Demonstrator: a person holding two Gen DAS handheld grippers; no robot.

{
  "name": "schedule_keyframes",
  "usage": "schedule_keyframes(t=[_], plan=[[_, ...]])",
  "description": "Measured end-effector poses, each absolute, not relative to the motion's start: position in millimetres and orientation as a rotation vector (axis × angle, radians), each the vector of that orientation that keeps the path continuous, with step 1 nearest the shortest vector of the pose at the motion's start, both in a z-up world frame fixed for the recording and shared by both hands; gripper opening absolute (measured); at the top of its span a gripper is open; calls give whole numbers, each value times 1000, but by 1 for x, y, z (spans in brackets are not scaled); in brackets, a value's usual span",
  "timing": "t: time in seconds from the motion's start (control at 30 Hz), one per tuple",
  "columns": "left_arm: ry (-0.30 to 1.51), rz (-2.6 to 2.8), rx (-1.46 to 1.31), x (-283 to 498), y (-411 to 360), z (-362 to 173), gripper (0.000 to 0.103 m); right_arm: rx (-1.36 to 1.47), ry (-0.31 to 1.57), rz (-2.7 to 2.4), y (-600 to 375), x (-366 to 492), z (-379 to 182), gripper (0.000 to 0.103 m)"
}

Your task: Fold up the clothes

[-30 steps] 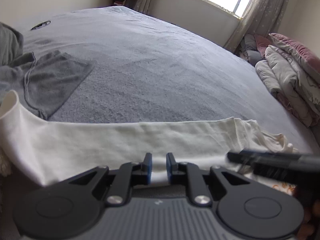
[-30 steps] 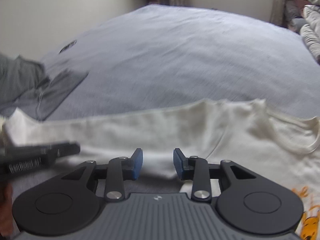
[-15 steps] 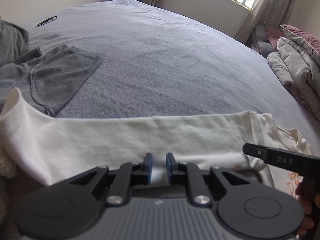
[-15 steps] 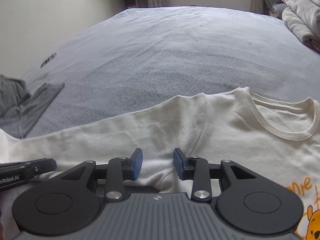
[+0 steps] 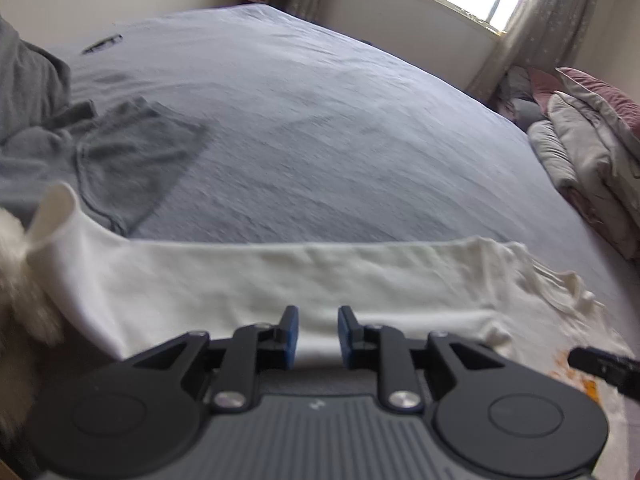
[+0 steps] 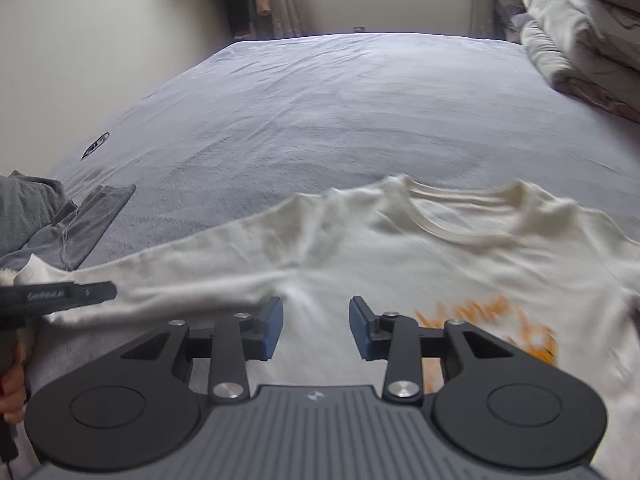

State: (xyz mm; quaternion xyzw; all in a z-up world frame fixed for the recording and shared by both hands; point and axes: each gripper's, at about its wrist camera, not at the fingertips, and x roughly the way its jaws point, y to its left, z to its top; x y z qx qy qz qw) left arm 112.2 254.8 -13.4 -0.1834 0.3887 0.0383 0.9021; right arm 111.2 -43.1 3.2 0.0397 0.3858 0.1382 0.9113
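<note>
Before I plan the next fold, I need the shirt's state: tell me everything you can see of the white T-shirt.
The white T-shirt is soft, cream-white knit with a ribbed round collar and an orange print on its chest. It lies spread, slightly wrinkled, on the grey bed, one long sleeve stretched toward the grey garment.

Readable text is scarce. The white T-shirt (image 6: 460, 264) carries orange print (image 6: 472, 312) on its chest, near right in the right wrist view; blur leaves the letters unreadable. The left gripper (image 6: 60, 294), at the left edge of that view, bears small pale lettering along its finger, too blurred to read.
</note>
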Motion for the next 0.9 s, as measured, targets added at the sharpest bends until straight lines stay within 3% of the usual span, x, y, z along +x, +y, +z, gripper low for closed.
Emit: schedule_keyframes(t=[0.17,0.37,0.57,0.8,0.9], plan=[[796,40,-377,97,234,-4,37,64,776,233,-83,70,10,47],[812,-20,-281,78,193,-2,39,121,771,141,-141,42,3,50],[715,-164,-211,72,129,4,39,162,731,83,-177,28,-6,50],[703,-372,-47,51,37,-42,39,153,788,50,-207,20,-53,50],[620,-355,16,35,27,-60,46,108,776,35,-215,14,-69,50]])
